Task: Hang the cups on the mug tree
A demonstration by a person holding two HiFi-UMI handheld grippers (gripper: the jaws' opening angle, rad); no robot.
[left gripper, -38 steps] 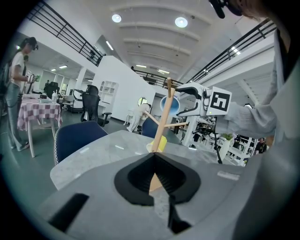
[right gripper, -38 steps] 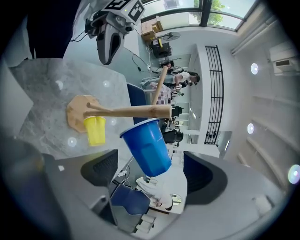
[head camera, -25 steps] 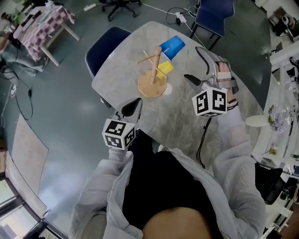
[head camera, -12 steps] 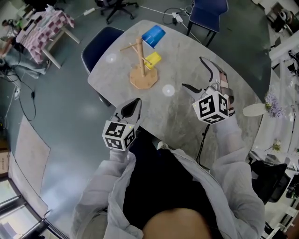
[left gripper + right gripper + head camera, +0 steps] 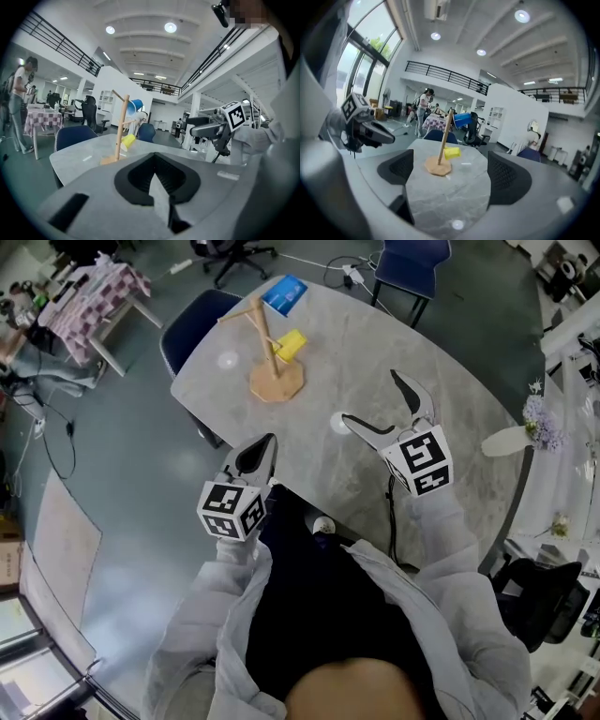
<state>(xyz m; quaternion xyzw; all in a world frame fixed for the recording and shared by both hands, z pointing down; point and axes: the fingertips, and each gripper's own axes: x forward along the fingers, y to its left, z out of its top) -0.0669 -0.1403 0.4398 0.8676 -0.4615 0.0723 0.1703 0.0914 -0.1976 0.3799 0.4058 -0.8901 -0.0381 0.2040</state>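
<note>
A wooden mug tree (image 5: pixel 265 351) stands at the far left of the grey marble table (image 5: pixel 450 418). A blue cup (image 5: pixel 284 294) hangs from an upper peg and a yellow cup (image 5: pixel 290 344) from a lower peg. My right gripper (image 5: pixel 371 397) hovers open and empty over the table's middle, well short of the tree. In the right gripper view the tree (image 5: pixel 444 140) shows between the wide-apart jaws, with the blue cup (image 5: pixel 462 119) and yellow cup (image 5: pixel 452 152) on it. My left gripper (image 5: pixel 255 456) is shut and empty at the near table edge.
A dark blue chair (image 5: pixel 199 329) stands left of the table and another (image 5: pixel 412 263) beyond its far side. A white vase with flowers (image 5: pixel 525 427) sits on the right. A checked table (image 5: pixel 89 292) and people are farther off.
My right gripper has drawn back from the mug tree toward me, staying open. The tree with both cups now sits farther up-left in the head view. The left gripper has barely moved.
</note>
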